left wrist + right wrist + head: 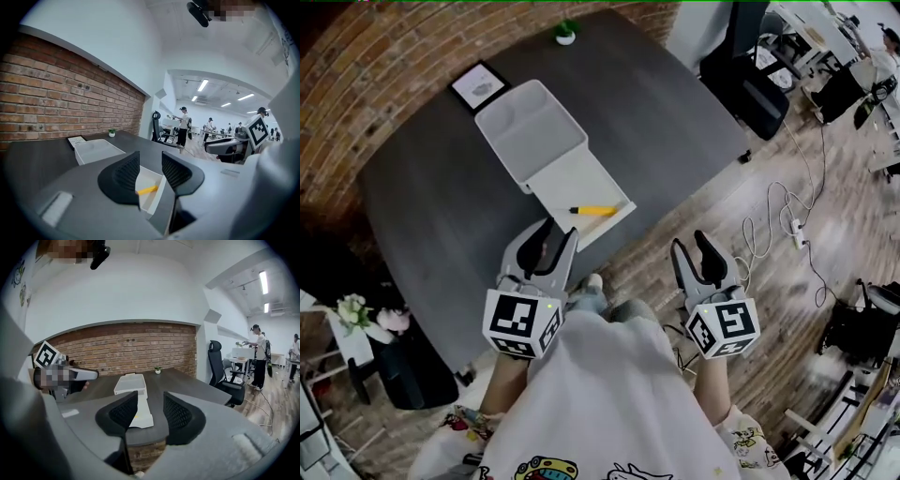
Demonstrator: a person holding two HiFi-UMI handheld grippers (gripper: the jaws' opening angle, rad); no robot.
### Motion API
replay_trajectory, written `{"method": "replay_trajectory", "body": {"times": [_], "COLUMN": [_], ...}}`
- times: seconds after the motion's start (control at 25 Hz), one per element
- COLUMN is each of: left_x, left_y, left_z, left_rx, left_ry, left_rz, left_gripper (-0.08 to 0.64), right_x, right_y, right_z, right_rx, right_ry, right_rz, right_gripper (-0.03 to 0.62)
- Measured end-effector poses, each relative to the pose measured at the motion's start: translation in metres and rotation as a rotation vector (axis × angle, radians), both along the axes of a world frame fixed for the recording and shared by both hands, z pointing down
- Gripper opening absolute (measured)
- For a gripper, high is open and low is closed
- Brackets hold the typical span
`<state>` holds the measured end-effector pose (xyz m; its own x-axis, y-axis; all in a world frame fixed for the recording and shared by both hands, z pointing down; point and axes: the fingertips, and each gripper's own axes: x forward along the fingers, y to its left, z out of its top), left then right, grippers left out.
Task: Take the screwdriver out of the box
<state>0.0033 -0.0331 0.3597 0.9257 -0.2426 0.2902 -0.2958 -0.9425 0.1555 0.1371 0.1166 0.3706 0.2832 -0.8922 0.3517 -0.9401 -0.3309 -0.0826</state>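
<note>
With my left tool [551,229] and right tool [694,246] both jaws apart and empty, I judge the slim yellow screwdriver [593,210], lying in the near tray of the open white box [565,173] on the dark desk [431,216], light, rigid and best gripped mid-handle.

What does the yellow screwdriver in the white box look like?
The screwdriver is small and slim, with a bright yellow handle that looks like plastic and a short dark end pointing left in the head view. It lies flat on its side on the floor of the shallow, open half of the white box, the half nearest the table's edge. Only the box touches it; nothing holds it.
</note>
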Motion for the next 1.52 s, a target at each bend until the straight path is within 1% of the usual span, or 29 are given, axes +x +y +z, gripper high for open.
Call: {"method": "replay_trajectory", "body": {"times": [0.16, 0.28, 0.48, 0.56, 0.64, 0.8, 1.0, 1.16, 1.32, 1.52], "left_x": [-0.007, -0.006, -0.014, -0.017, -0.016, -0.004, 0.006, 0.004, -0.002, -0.010], "left_y": [-0.011, -0.021, -0.039, -0.047, -0.057, -0.077, -0.095, -0.102, -0.102, -0.094], "left_z": [0.004, 0.008, 0.012, 0.012, 0.012, 0.009, 0.003, 0.002, -0.001, -0.003], "left_rx": [-0.016, -0.029, -0.039, -0.034, -0.030, -0.028, -0.006, -0.007, -0.006, 0.004], "left_ry": [-0.014, -0.020, -0.024, -0.023, -0.026, -0.024, -0.010, -0.008, -0.010, -0.014], "left_rz": [-0.049, -0.089, -0.194, -0.248, -0.323, -0.446, -0.585, -0.688, -0.779, -0.849], "left_gripper": [0.153, 0.153, 0.156, 0.156, 0.156, 0.158, 0.160, 0.161, 0.161, 0.161], "right_x": [-0.002, 0.003, 0.013, 0.018, 0.028, 0.051, 0.064, 0.064, 0.062, 0.048], "right_y": [-0.022, -0.037, -0.073, -0.088, -0.109, -0.150, -0.194, -0.218, -0.234, -0.238], "right_z": [0.004, 0.007, 0.008, 0.009, 0.008, 0.006, 0.004, 0.002, 0.001, 0.001], "right_rx": [-0.023, -0.031, -0.034, -0.032, -0.029, -0.026, -0.018, -0.010, 0.001, 0.011], "right_ry": [-0.016, -0.020, -0.017, -0.015, -0.009, -0.001, 0.014, 0.008, -0.002, -0.012], "right_rz": [-0.074, -0.118, -0.225, -0.281, -0.351, -0.475, -0.634, -0.745, -0.830, -0.915], "right_gripper": [0.167, 0.167, 0.167, 0.167, 0.167, 0.167, 0.167, 0.167, 0.167, 0.167]}}
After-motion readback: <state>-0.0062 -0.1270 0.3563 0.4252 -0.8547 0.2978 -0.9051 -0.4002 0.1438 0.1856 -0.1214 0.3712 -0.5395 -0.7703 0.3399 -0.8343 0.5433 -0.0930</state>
